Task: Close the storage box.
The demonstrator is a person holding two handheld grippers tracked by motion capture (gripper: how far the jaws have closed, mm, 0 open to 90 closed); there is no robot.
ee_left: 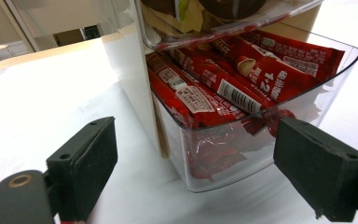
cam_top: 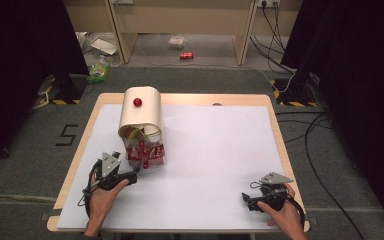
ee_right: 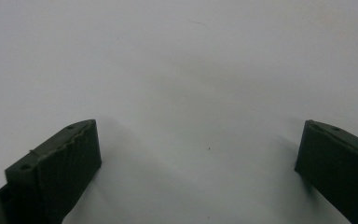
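One clear drawer (ee_left: 261, 140) of red packets just beyond left claw (ee_left: 205, 163)

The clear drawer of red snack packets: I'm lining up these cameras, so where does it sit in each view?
High view: the clear drawer sits left of centre, under the cream cabinet, just ahead of the left gripper.
Left gripper view: upper right, between the open jaws.
Right gripper view: not in it.
Shared landmark: the white table sheet.

left tongs (cam_top: 134, 174) and right tongs (cam_top: 245, 199) both gape wide, each held in a hand.
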